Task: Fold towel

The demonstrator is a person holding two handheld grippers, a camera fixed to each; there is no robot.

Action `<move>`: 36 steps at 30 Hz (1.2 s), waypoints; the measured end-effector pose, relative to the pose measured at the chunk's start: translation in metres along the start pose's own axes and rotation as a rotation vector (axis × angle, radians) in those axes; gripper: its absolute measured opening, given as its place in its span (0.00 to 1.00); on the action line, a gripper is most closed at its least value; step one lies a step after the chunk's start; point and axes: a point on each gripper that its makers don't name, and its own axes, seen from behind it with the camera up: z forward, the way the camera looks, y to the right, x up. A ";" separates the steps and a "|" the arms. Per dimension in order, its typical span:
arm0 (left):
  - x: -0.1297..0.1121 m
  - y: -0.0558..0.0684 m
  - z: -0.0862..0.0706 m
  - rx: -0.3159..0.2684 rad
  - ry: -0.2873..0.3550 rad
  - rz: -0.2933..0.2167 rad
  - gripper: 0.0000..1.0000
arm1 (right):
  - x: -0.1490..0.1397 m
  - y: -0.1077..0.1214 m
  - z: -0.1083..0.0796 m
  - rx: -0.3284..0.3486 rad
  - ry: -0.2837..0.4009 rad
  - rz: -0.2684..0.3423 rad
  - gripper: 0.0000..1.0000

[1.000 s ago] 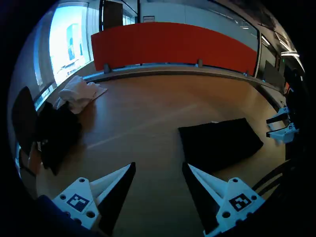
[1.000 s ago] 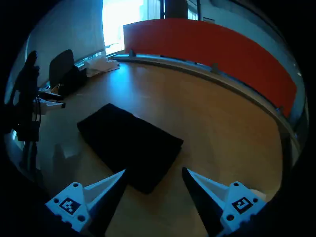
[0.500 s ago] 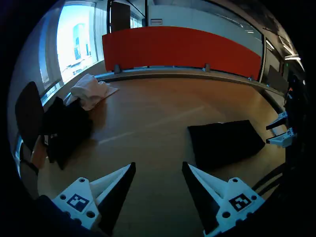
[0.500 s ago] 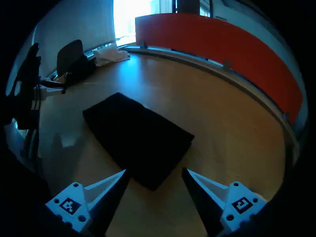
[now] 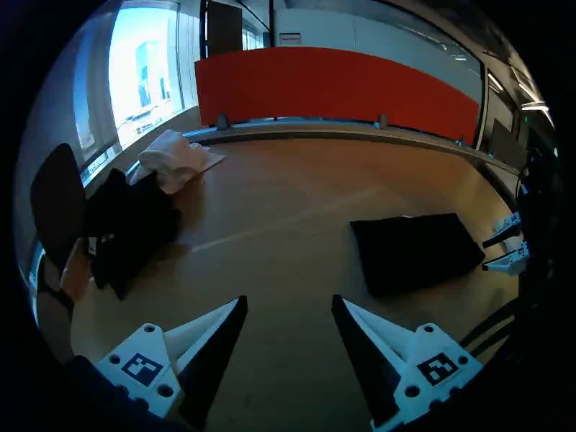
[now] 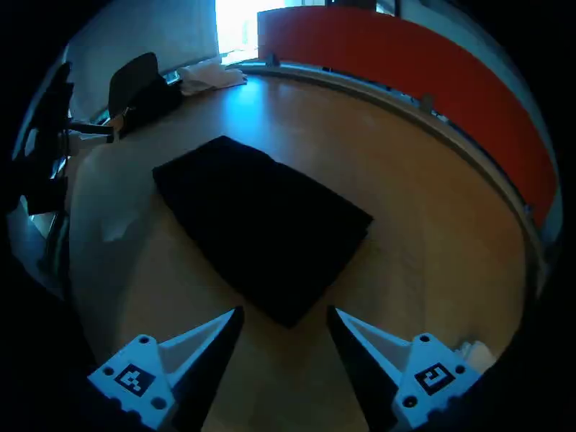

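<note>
Two fingers of the left hand-held gripper (image 5: 288, 301) stood wide apart over bare wood of the counter (image 5: 288, 187), holding nothing. The black towel (image 5: 414, 248) lay flat on the counter as a folded rectangle, ahead of this hand-held gripper and off to its right, well apart from its fingertips. The right hand-held gripper (image 6: 285, 311) was likewise spread wide and empty. In the right gripper view the towel (image 6: 263, 223) sat directly ahead, its nearest corner appearing in the gap between the fingertips, with neither finger pressing on it. Far ahead and to the left of the left hand-held gripper, a crumpled white cloth (image 5: 171, 153) rested on the counter. A dark heap (image 5: 129, 223) sat nearer on that same side, beside a chair (image 5: 54, 201). A red partition (image 5: 338, 83) ran along the counter's far edge.
</note>
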 end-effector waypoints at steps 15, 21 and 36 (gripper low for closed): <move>-0.006 -0.003 -0.003 0.003 -0.006 -0.001 0.87 | -0.009 0.002 0.002 0.018 -0.030 -0.017 0.59; -0.006 -0.002 -0.004 0.000 -0.007 0.005 0.87 | -0.010 0.003 0.004 0.023 -0.032 -0.020 0.39; -0.006 -0.003 -0.005 0.000 -0.005 0.009 0.87 | -0.007 0.000 0.004 0.022 -0.033 -0.006 0.05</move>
